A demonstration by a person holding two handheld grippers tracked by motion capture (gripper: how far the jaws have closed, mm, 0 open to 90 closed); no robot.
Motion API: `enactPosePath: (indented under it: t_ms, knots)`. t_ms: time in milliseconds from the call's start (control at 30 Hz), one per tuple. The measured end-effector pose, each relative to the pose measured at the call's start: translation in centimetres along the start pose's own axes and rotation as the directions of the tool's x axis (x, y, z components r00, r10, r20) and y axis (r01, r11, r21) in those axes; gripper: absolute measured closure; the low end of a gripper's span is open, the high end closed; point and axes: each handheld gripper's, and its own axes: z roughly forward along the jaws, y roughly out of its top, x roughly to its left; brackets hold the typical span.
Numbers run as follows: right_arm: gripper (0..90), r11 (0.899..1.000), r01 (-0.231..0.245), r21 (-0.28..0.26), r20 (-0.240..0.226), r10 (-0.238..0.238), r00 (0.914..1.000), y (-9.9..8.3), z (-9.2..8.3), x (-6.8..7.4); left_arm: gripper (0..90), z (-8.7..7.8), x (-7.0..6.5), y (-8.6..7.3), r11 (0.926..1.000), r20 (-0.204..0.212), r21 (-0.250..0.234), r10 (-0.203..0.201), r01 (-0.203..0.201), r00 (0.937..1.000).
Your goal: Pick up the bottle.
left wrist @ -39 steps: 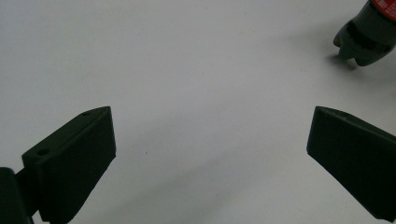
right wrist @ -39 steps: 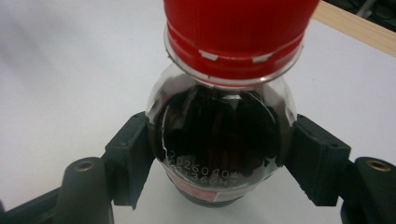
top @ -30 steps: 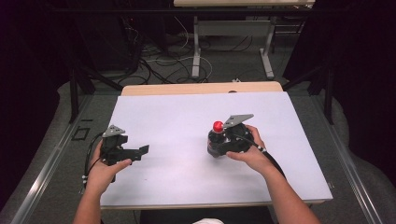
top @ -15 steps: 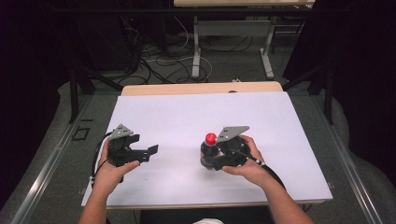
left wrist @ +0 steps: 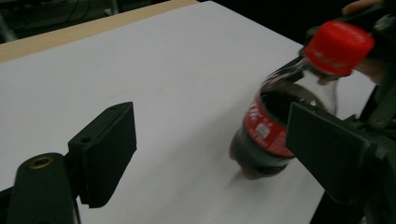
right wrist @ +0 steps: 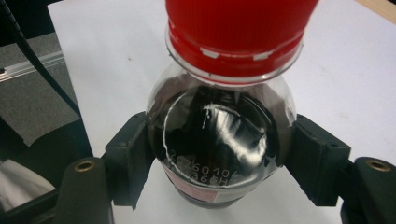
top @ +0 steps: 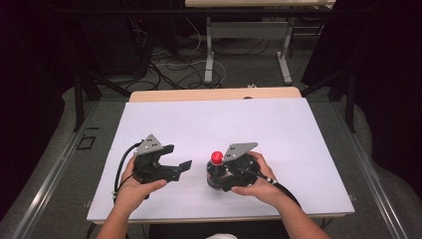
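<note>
A small cola bottle [top: 215,172] with a red cap [top: 217,158] stands on the white table top [top: 224,124]. My right gripper [top: 219,175] is shut on its body. In the right gripper view the two pads [right wrist: 133,154] press the bottle [right wrist: 219,135] from both sides below the cap. My left gripper [top: 175,158] is just left of the bottle and points at it. Its jaws have just been closing but stand open with nothing between them. In the left gripper view the bottle [left wrist: 268,126] lies beyond the right jaw, tilted in the picture, and my left gripper [left wrist: 210,133] is clear of it.
The table's far edge is a bare wooden strip [top: 214,93]. Beyond it the floor holds cables [top: 189,59] and the legs of another table [top: 209,50]. A metal rail [top: 54,169] runs along the floor on the left.
My left gripper has moved right towards the bottle and risen a little, its jaws narrower. My right gripper has carried the bottle left and nearer to the person.
</note>
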Motion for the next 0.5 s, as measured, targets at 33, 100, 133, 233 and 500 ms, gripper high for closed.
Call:
enactPosePath:
  t_ms: [33, 100, 133, 233, 500]
  knots:
    - [29.5, 1.000, -0.001, 0.001, -0.007, 0.001, 1.0000, 0.0, 0.1, 0.0, 19.7, 0.0, 0.0, 0.0, 1.0000, 0.000, 0.000, 0.000, 0.000, 1.0000]
    - [29.5, 1.000, -0.007, 0.005, -0.008, 0.007, 0.9999, 0.0, 0.2, 0.0, 23.0, 0.3, -0.6, 0.5, 0.9998, -0.003, -0.001, 0.022, -0.022, 0.9998]
    - [29.5, 1.000, -0.004, 0.007, -0.007, 0.004, 1.0000, 0.0, 0.3, 0.0, 24.3, 0.4, -1.1, 1.1, 0.9994, 0.014, 0.000, 0.034, -0.034, 0.9993]
    - [29.5, 1.000, 0.009, 0.016, -0.023, -0.009, 0.9997, -0.1, 0.5, 0.0, 26.2, 0.5, -1.5, 1.9, 0.9988, 0.057, 0.000, 0.049, -0.049, 0.9972]
    - [29.5, 1.000, 0.005, 0.027, -0.038, -0.004, 0.9993, -0.3, 0.9, 0.3, 35.1, 0.9, -2.2, 3.2, 0.9976, 0.183, 0.000, 0.068, -0.069, 0.9808]
